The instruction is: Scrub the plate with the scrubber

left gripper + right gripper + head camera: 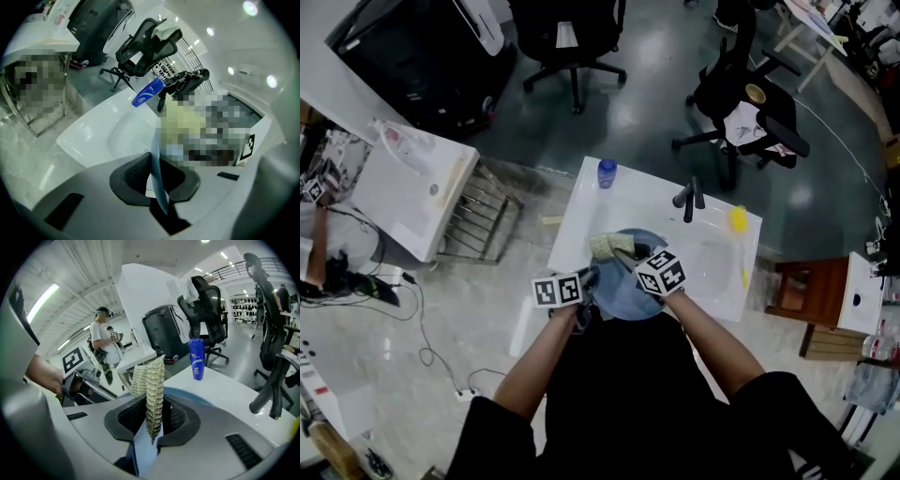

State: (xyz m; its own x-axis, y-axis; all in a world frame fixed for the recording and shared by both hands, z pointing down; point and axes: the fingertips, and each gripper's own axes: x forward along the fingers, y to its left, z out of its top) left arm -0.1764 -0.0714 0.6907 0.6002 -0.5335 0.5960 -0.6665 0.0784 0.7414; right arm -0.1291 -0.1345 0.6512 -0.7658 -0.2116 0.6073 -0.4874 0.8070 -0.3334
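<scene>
Scrub looks under way: left gripper (157,177) clamps plate (623,292) rim, right gripper (153,420) pinches scrubber (149,378) at sink's (717,272) near edge.

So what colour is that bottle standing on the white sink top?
The bottle is blue with a pale label, clearest in the right gripper view.

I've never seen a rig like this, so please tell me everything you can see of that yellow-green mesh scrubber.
The yellow-green mesh scrubber looks like a soft, knobbly knitted pad. It is folded and pinched upright between the dark ribbed fingers of the right gripper, with its upper part fanning free above them. In the head view it sits over the far rim of the round blue plate. Whether it presses on the plate is unclear.
</scene>
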